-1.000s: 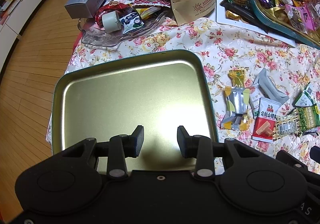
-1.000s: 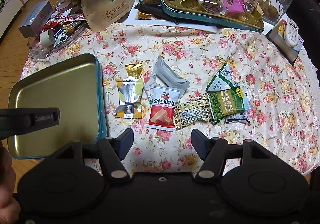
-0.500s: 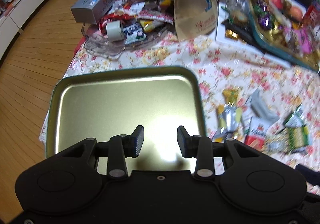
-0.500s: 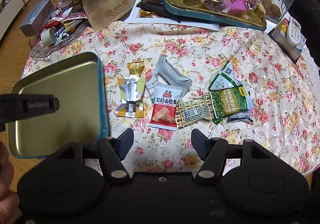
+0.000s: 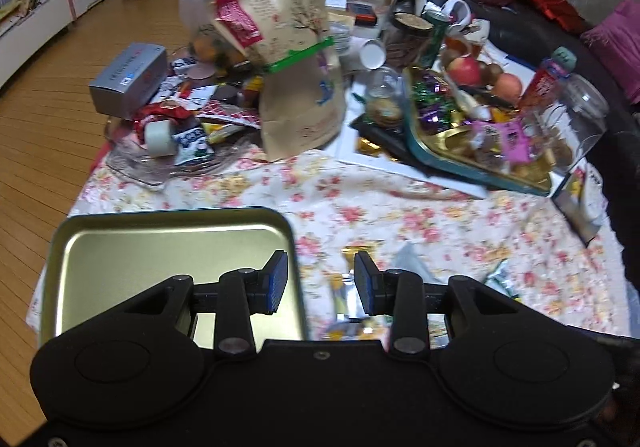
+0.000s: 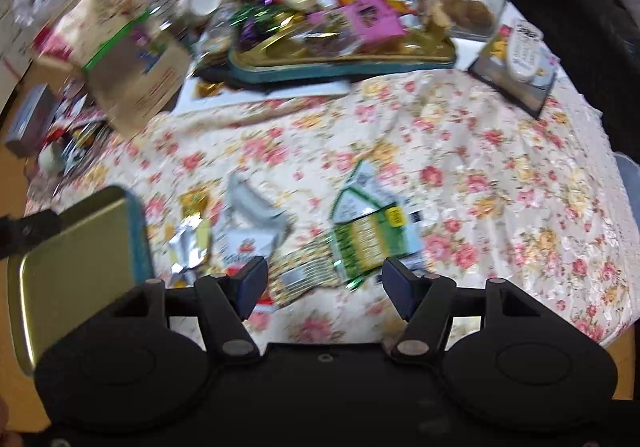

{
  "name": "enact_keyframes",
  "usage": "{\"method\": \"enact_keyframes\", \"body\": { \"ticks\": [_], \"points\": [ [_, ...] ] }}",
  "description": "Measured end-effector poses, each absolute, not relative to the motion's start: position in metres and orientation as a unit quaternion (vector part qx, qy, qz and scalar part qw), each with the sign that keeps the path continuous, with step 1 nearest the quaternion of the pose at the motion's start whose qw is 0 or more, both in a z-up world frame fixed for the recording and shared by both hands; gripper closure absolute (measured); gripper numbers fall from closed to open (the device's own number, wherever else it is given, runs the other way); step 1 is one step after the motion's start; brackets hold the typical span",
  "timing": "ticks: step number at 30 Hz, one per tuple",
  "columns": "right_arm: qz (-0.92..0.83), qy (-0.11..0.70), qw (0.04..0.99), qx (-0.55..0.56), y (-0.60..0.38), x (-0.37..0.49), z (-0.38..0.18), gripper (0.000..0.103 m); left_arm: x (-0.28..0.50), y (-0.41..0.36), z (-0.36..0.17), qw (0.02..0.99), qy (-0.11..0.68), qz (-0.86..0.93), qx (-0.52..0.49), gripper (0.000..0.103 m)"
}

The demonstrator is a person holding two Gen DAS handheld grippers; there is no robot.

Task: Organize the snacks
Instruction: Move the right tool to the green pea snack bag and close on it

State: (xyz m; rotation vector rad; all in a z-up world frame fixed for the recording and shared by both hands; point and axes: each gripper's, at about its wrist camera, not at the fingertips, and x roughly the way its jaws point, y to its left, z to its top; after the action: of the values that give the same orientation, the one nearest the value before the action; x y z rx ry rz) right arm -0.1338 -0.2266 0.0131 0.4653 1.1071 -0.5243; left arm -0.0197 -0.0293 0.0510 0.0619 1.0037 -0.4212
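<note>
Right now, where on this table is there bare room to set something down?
The gold tin is empty inside. Bare flowered cloth lies between the loose snack packets, the teal candy tray and the table's right edge. The far side, around the paper bag, is crowded.

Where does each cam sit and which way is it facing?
Left wrist: on the left hand-held gripper, facing across the table; own open fingers show, over the gold tray edge.
Right wrist: on the right hand-held gripper, facing the loose snack packets; open fingers show.
Shared: gold tray, floral tablecloth, paper bag.
</note>
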Motion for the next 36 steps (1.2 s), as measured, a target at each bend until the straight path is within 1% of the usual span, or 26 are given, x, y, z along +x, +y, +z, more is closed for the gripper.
{"method": "enact_keyframes", "body": {
  "ticks": [4,11,14,20,27,29,31,33,35,36],
  "points": [
    [-0.282,0.498,0.780,0.252,-0.266,-0.150,0.006,0.036,-0.029,-0.043,0.052,0.854,0.476,-0.211,0.019,0.058],
    [-0.340,0.498,0.726,0.331,-0.317,-0.174,-0.025,0.036,-0.032,-0.074,0.035,0.817,0.527,-0.228,0.051,0.058],
    [-0.349,0.509,0.712,0.336,-0.321,-0.171,-0.039,0.036,-0.034,-0.083,0.025,0.808,0.542,-0.218,0.074,0.058],
    [-0.314,0.538,0.703,0.344,-0.313,-0.154,-0.060,0.036,-0.034,-0.085,0.013,0.797,0.562,-0.205,0.085,0.058],
    [-0.307,0.524,0.717,0.343,-0.301,-0.132,-0.068,0.036,-0.034,-0.089,0.010,0.797,0.560,-0.200,0.103,0.058],
    [-0.311,0.526,0.708,0.353,-0.303,-0.127,-0.073,0.038,-0.033,-0.090,0.010,0.798,0.559,-0.201,0.103,0.058],
    [-0.313,0.530,0.701,0.360,-0.304,-0.123,-0.080,0.044,-0.033,-0.090,0.011,0.799,0.557,-0.202,0.104,0.058],
    [-0.325,0.525,0.701,0.357,-0.303,-0.119,-0.082,0.045,-0.033,-0.091,0.011,0.799,0.556,-0.202,0.108,0.058],
    [-0.329,0.515,0.710,0.348,-0.298,-0.117,-0.080,0.053,-0.033,-0.091,0.010,0.798,0.556,-0.204,0.112,0.058],
    [-0.324,0.515,0.717,0.340,-0.295,-0.115,-0.078,0.059,-0.033,-0.091,0.009,0.797,0.557,-0.204,0.112,0.058]
  ]
}}
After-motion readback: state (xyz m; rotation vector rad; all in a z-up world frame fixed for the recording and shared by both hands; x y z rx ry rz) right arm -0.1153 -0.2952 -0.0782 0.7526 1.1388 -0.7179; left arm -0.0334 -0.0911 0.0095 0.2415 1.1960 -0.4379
